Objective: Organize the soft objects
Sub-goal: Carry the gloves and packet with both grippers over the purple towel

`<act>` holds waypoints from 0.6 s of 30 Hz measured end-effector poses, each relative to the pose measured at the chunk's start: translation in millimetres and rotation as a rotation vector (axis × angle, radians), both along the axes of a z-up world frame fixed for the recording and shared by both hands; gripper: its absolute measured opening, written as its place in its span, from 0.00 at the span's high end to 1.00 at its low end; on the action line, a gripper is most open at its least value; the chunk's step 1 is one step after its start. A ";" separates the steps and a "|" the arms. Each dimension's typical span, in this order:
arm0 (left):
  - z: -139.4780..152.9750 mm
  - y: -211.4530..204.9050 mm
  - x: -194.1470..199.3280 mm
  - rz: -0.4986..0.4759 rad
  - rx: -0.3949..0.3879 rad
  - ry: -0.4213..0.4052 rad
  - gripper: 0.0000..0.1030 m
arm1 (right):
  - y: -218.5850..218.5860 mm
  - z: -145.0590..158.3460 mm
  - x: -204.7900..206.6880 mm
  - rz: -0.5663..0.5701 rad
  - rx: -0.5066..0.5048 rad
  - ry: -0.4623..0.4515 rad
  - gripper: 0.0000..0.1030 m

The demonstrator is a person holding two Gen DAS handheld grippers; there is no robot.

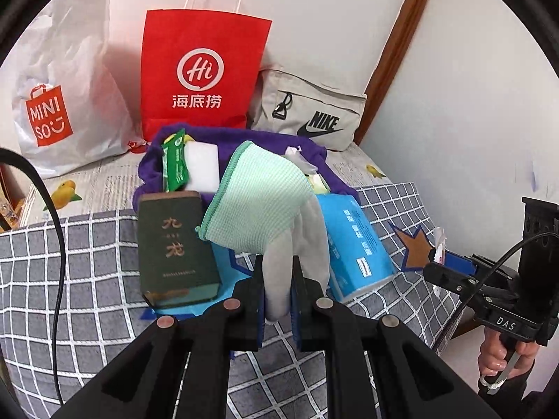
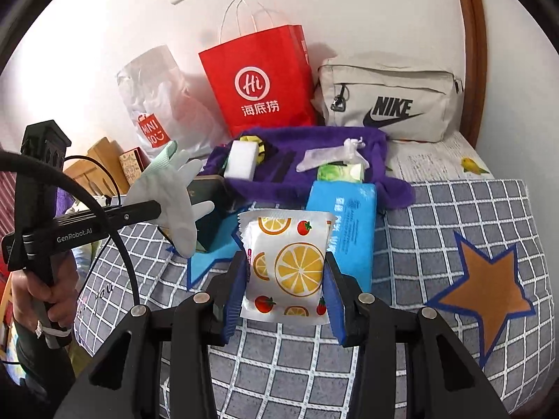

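Note:
A grey-white glove (image 1: 258, 206) with a mint-green cuff hangs above the bed, and my left gripper (image 1: 277, 272) is shut on one of its fingers. In the right wrist view the glove (image 2: 174, 188) sticks out from the left gripper (image 2: 159, 207) at the left. My right gripper (image 2: 285, 265) is shut on a soft white packet (image 2: 290, 279) printed with lemon slices and tomatoes, held above the checked quilt (image 2: 419, 230). In the left wrist view the right gripper (image 1: 435, 262) shows at the right edge, with only a white corner of the packet (image 1: 438, 239) visible.
A purple towel (image 2: 307, 171) holds a white sponge (image 2: 241, 160), a green packet (image 1: 176, 164) and a green tissue pack (image 2: 340, 173). Before it lie a dark green box (image 1: 174, 244) and a blue tissue pack (image 2: 353, 230). At the wall stand a red paper bag (image 2: 258, 80), a white plastic bag (image 1: 66, 80) and a beige Nike bag (image 2: 387, 101).

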State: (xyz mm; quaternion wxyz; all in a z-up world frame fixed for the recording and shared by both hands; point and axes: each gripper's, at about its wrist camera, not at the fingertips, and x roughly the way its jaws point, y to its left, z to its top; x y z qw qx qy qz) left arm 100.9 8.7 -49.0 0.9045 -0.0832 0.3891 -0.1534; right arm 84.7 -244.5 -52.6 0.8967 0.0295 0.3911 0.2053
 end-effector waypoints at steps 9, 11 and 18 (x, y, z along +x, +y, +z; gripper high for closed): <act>7.2 16.9 14.3 0.014 -0.015 -0.014 0.89 | 10.8 9.4 19.3 0.014 0.005 0.011 0.59; 9.4 21.2 17.4 0.022 -0.023 -0.021 0.89 | 12.9 13.0 22.9 0.014 0.004 0.004 0.59; 13.6 31.9 31.8 0.042 -0.035 -0.017 0.89 | 21.1 20.7 38.1 0.032 0.014 -0.004 0.59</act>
